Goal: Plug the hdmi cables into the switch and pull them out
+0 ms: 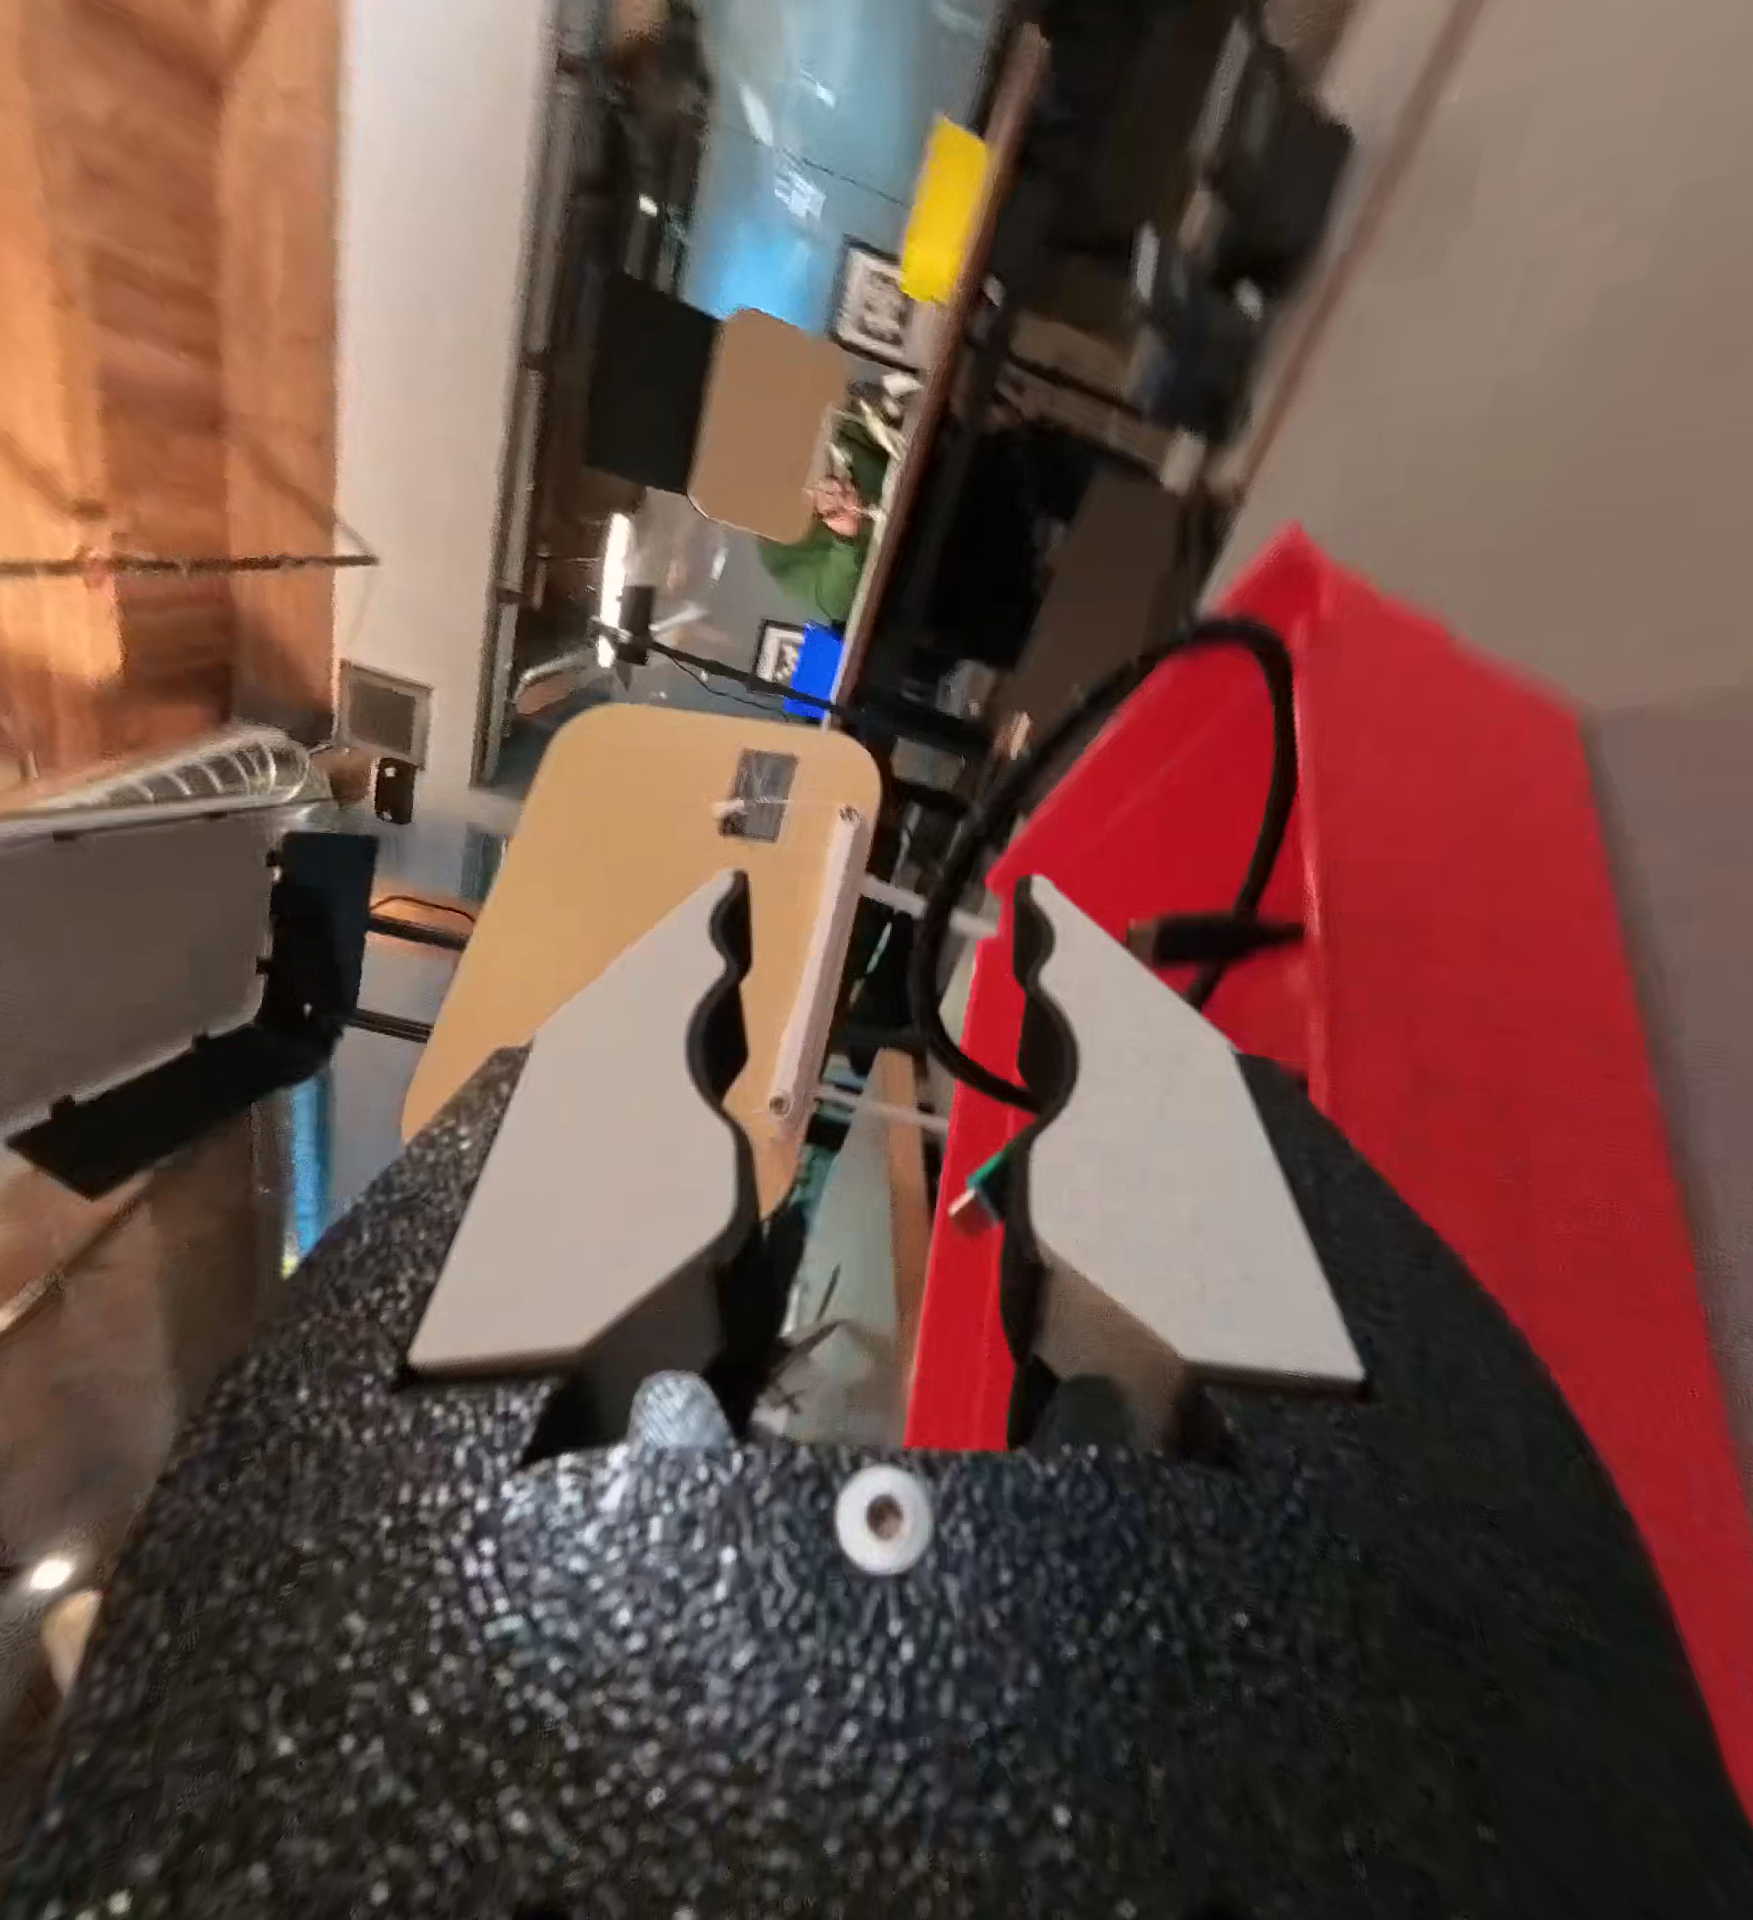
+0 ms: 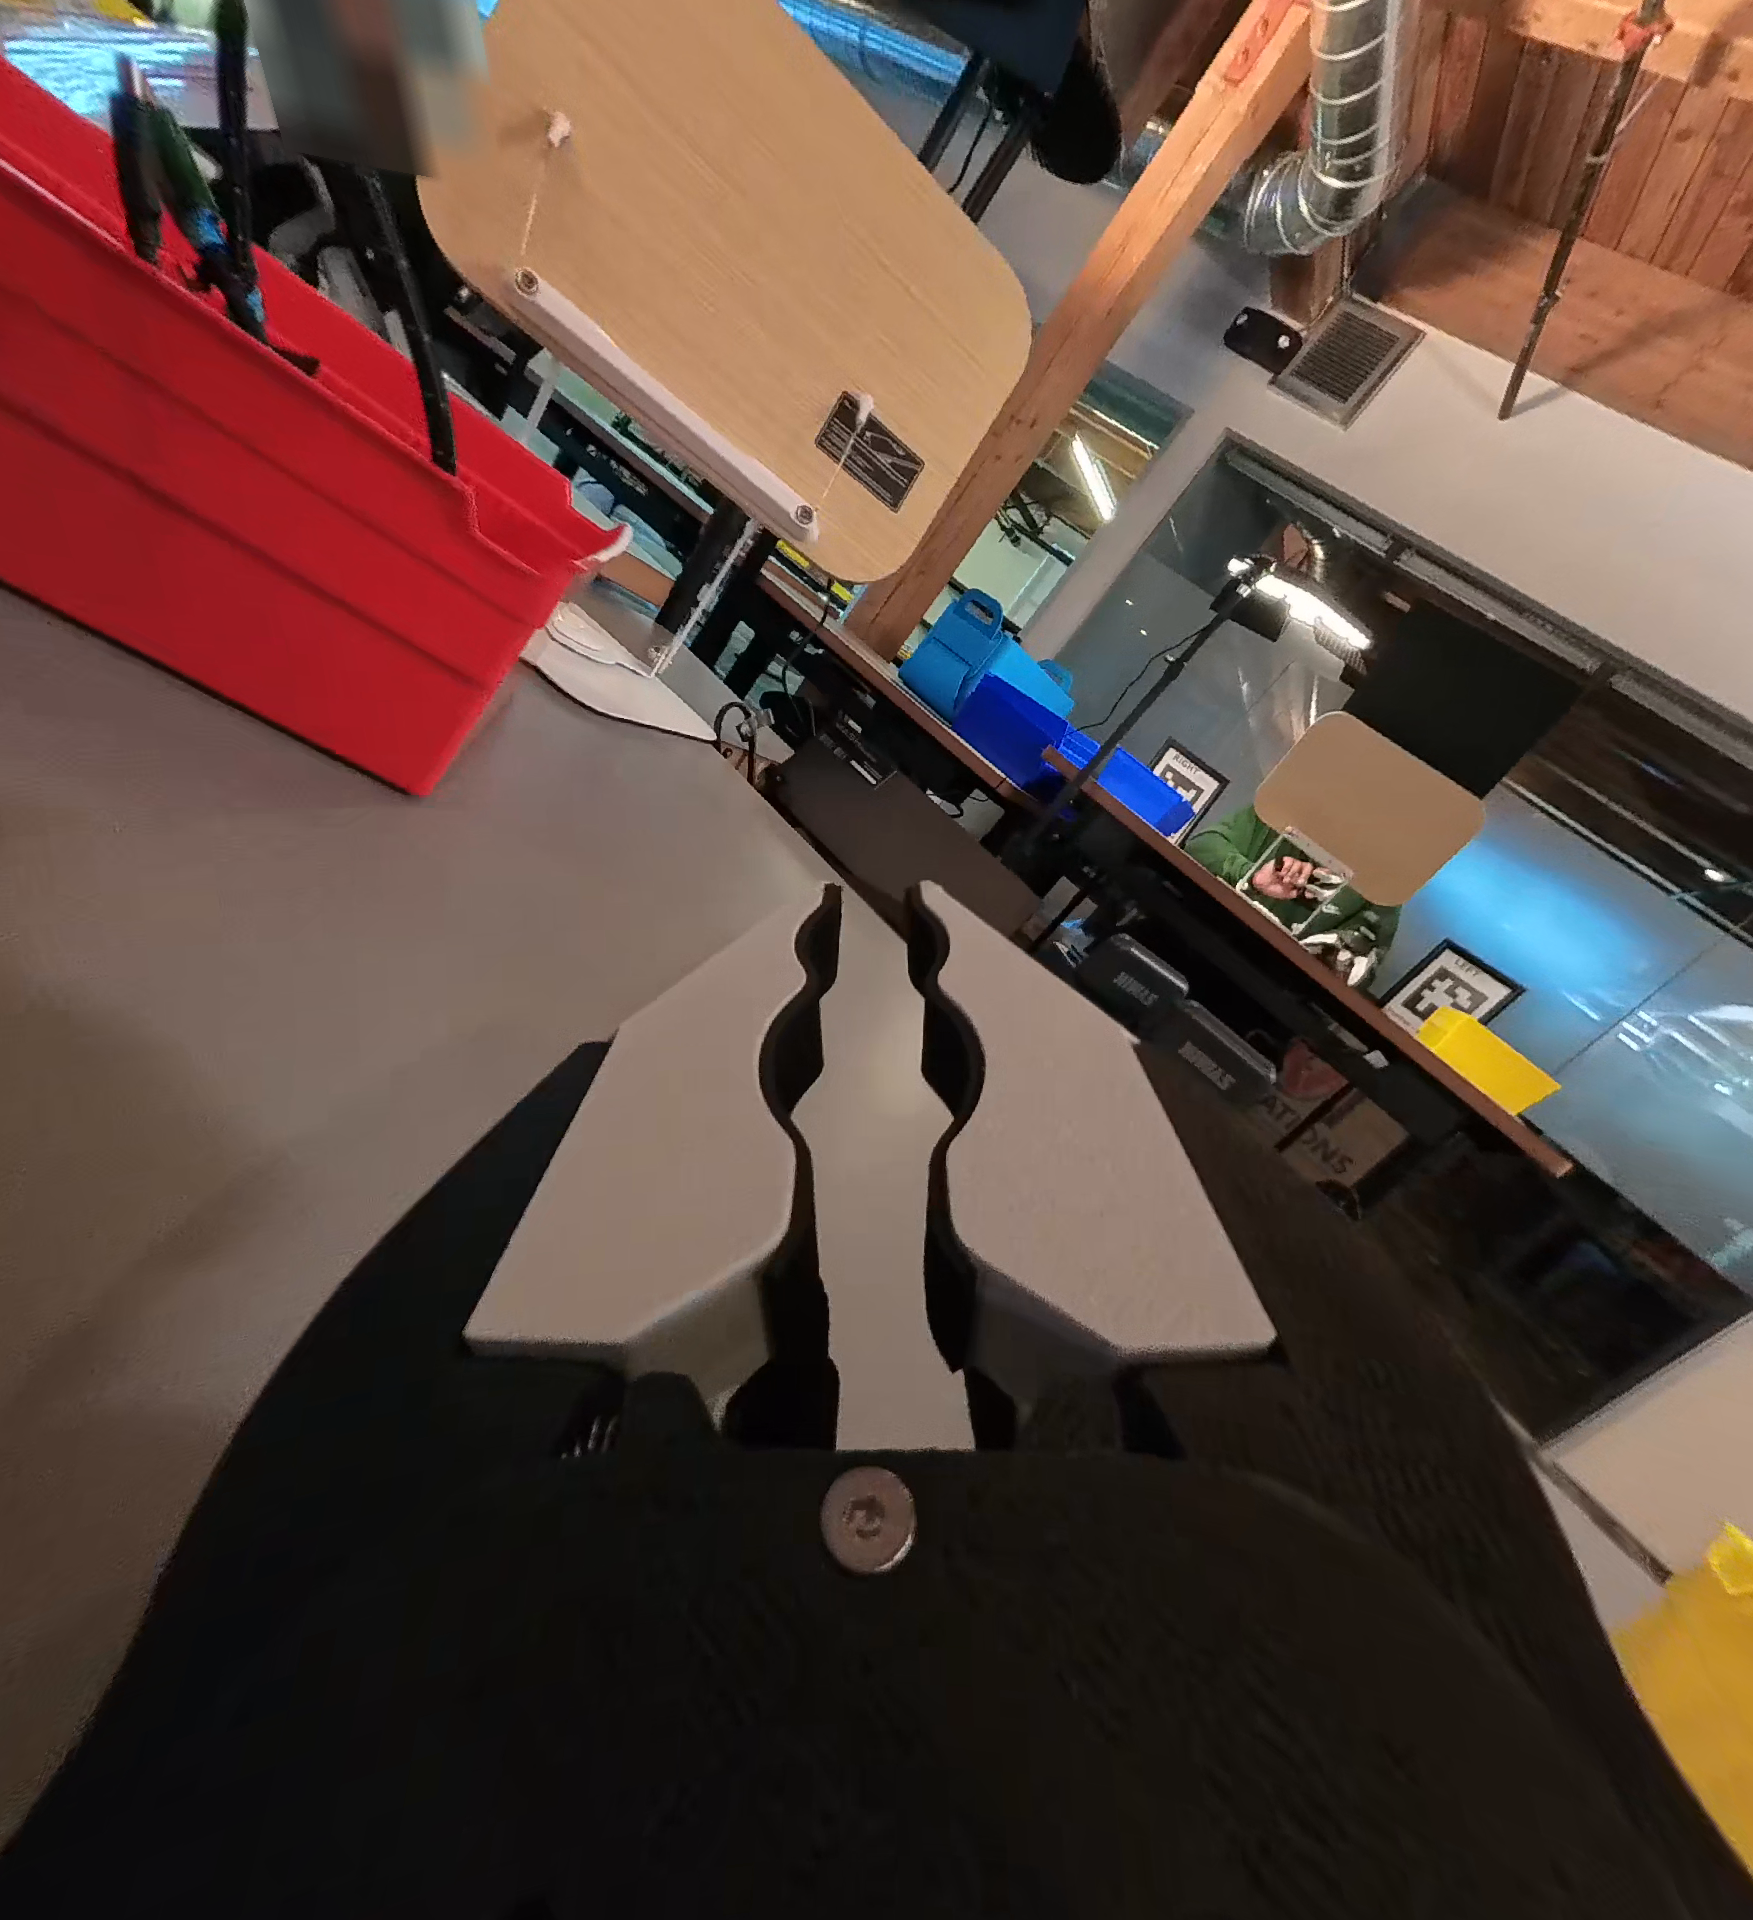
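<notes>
Overhead, my left gripper (image 1: 887, 904) and right gripper (image 2: 874, 902) gape empty; black looping HDMI cable (image 1: 1267, 727) arcs out of red plastic bin (image 1: 1423, 831), its plug (image 1: 1178, 938) pointing left.

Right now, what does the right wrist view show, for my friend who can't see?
An open, empty gripper hovers over a grey table. A red bin with dark cables sits at upper left, beside a wooden board.
</notes>
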`<state>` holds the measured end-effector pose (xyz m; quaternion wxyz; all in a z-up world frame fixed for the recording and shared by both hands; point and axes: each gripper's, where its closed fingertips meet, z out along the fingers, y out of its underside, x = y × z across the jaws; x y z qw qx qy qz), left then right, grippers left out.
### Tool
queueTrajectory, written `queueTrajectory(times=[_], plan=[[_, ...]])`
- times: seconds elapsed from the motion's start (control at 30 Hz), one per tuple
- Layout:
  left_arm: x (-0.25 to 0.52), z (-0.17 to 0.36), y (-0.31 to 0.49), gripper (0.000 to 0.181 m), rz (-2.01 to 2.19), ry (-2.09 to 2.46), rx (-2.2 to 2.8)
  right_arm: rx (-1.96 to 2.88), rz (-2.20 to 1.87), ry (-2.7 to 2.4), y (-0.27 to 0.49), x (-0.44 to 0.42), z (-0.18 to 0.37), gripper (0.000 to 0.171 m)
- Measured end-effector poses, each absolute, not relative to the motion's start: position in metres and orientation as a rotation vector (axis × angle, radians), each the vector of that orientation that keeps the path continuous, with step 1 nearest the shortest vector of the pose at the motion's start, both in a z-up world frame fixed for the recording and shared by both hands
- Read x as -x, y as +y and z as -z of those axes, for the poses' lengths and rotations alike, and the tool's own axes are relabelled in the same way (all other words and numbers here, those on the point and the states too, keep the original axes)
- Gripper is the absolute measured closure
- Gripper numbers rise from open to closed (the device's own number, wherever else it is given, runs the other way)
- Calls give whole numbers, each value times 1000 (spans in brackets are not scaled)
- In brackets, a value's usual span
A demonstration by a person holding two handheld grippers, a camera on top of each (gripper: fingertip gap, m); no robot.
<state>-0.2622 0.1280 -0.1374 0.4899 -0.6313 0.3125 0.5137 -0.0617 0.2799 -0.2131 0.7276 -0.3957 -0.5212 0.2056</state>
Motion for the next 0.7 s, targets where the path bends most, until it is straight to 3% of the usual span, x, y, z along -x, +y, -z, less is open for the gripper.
queueTrajectory(times=[0.1, 0.23, 0.37, 0.5, 0.7], plan=[[283, 151, 133, 144, -1385, 854, 1586, 849, -424, -1163, 278, 62, 213, 160], [289, 147, 142, 176, -1520, 901, 1556, 843, -423, -1172, 277, 63, 213, 160], [297, 120, 148, 177, -1498, 766, 1551, 849, -423, -1169, 279, 63, 214, 160], [296, 58, 142, 178, -1454, 548, 1414, 854, -425, -1158, 281, 62, 212, 160], [234, -18, 144, 177, -1097, 431, 1184, 851, -410, -1128, 285, 59, 208, 160]])
